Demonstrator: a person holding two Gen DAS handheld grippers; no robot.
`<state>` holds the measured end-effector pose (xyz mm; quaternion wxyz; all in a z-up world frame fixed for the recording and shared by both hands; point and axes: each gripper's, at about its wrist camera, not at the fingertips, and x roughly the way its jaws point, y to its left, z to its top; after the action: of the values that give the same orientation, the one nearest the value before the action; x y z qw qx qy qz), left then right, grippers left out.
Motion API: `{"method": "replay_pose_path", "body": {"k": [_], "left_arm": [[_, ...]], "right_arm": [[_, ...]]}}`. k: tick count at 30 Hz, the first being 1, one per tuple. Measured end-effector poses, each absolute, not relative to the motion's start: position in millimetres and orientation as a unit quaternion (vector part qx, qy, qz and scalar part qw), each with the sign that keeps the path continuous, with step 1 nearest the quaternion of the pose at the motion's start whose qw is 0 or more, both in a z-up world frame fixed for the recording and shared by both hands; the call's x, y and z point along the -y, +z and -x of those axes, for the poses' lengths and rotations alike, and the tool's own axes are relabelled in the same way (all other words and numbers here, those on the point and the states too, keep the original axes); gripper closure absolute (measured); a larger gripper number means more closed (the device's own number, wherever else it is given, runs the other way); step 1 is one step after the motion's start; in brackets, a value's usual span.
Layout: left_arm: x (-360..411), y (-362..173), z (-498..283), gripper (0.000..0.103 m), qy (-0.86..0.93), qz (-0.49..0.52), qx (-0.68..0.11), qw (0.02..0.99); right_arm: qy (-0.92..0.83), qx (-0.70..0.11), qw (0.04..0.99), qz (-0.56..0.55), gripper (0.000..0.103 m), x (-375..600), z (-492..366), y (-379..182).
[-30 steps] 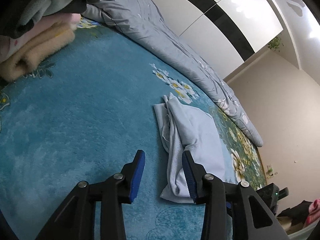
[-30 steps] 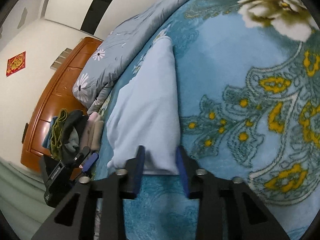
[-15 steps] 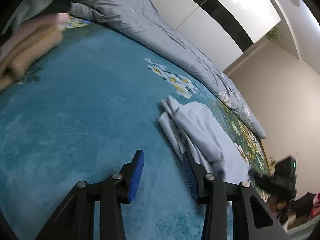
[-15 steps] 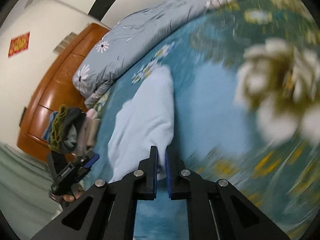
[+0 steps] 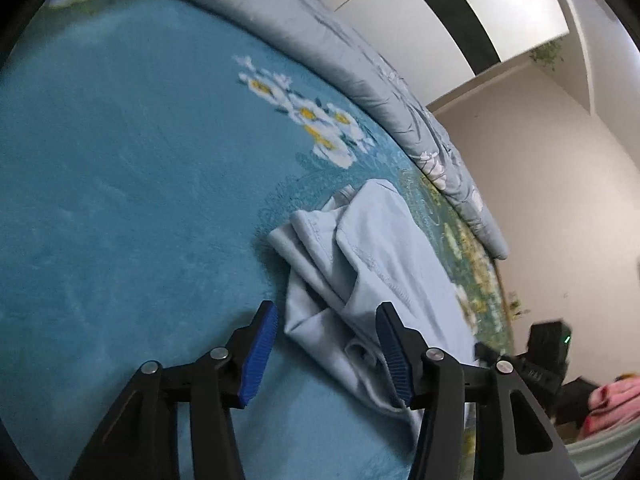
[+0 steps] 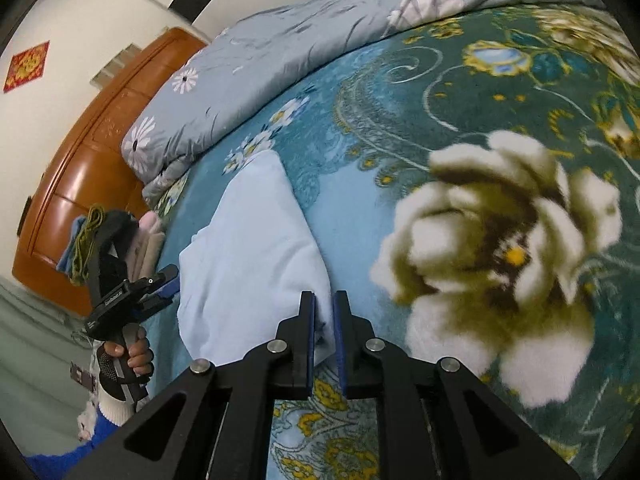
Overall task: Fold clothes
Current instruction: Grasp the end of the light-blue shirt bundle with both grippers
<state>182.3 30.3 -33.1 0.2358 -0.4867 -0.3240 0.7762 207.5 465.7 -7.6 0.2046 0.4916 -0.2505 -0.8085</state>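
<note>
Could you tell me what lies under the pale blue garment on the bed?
The pale blue garment lies on a teal plush floral blanket, which shows all around it. The blanket's pattern directly beneath is covered, so anything else under there cannot be seen.

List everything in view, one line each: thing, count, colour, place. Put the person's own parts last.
garment: one, pale blue, crumpled on the blanket
blanket: one, teal with flowers, covering the bed
quilt: one, grey floral, along the far edge
clothes stack: one, mixed colours, by the headboard
headboard: one, orange-brown wood, at the wall
wall ornament: one, red, on the wall
left gripper: one, black, blue fingers, open at the garment's bunched end
right gripper: one, black, pinching the garment's corner
hand: one, holding the left gripper's handle
</note>
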Motion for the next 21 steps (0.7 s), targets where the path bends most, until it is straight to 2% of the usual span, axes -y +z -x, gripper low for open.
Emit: {"method": "replay_pose_path", "body": {"k": [2,3,4,13,16,21], "left_arm": [[-32,-39,-178,0.042,0.765,0.487,0.343,0.245],[-33,-41,-177,0.042,0.762,0.485,0.35,0.248],[-34,-42,-175,0.042,0.76,0.483,0.355,0.25],[-49,-43,-160,0.04,0.742,0.483,0.378,0.27],[-50,-45,-155,0.041,0.733,0.482,0.393,0.273],[-53,-45,-154,0.044,0.737,0.477,0.393,0.272]], "right_arm": [[-0.815,0.268,0.189,-0.478,0.085,-470,-219,-5],[-0.817,0.283,0.181,-0.469,0.077,-472,-228,-5],[-0.816,0.3,0.177,-0.462,0.073,-472,-237,-6],[-0.759,0.452,0.139,-0.448,0.06,-430,-280,-46],[-0.749,0.488,0.118,-0.433,0.056,-418,-289,-49],[-0.74,0.509,0.099,-0.427,0.055,-395,-291,-52]]}}
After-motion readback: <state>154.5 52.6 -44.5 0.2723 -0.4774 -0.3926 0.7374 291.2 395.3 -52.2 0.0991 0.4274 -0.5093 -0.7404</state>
